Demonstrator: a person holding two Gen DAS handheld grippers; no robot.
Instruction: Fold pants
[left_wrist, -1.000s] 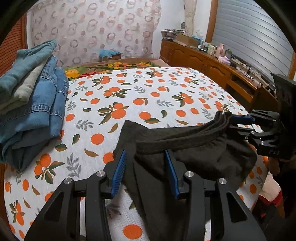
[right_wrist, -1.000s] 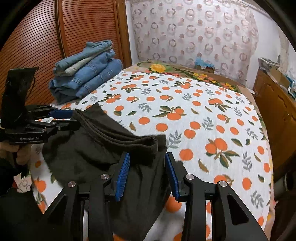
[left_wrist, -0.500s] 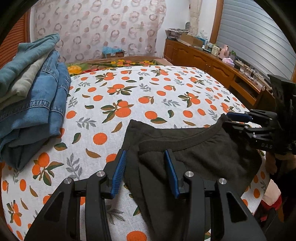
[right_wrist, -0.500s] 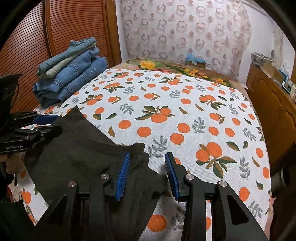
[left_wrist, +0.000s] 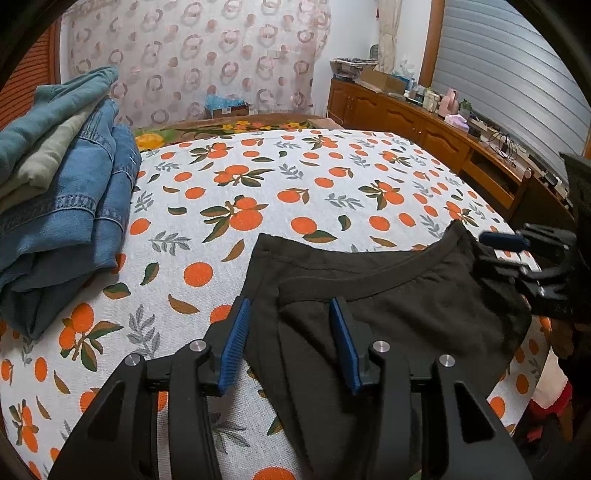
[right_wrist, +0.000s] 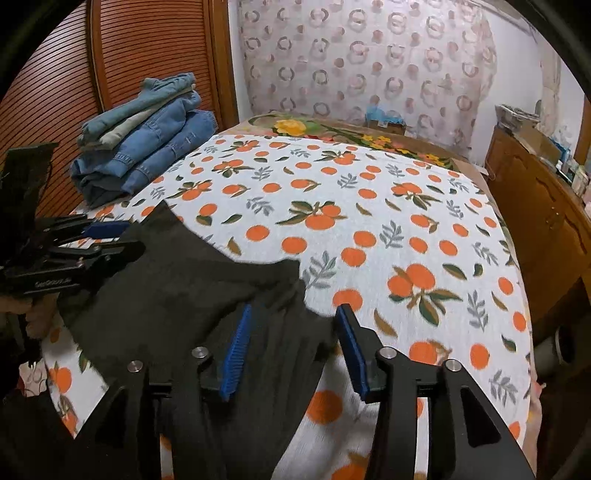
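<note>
The black pants (left_wrist: 399, 314) are now lying spread over the near edge of the bed (left_wrist: 295, 192), where a second ago their waistband was bunched up in raised folds between the two tools; the cloth is settling flat onto the orange-print sheet, with the far hem tracing a shallow curve from one tool to the other. That suggests the laying-out step is ending and the garment is being released so a fold can be started from a flat state. The right tool (right_wrist: 291, 350) is opening at this moment: its blue pads are standing apart, with the dark fabric lying between and beneath them, and in the right wrist view neither pad appears to be pressing on it. The left tool (left_wrist: 291, 345) is sitting about half open as well, its pads either side of a ridge of the pants, with a gap showing between cloth and pad on both sides, so it seems to be gripping nothing. Each tool is also showing in the other's view, at the opposite corner of the pants. A stack of folded jeans (left_wrist: 62, 192) is resting on the far left part of the bed, well apart from the pants, likely the place for finished pieces.
</note>
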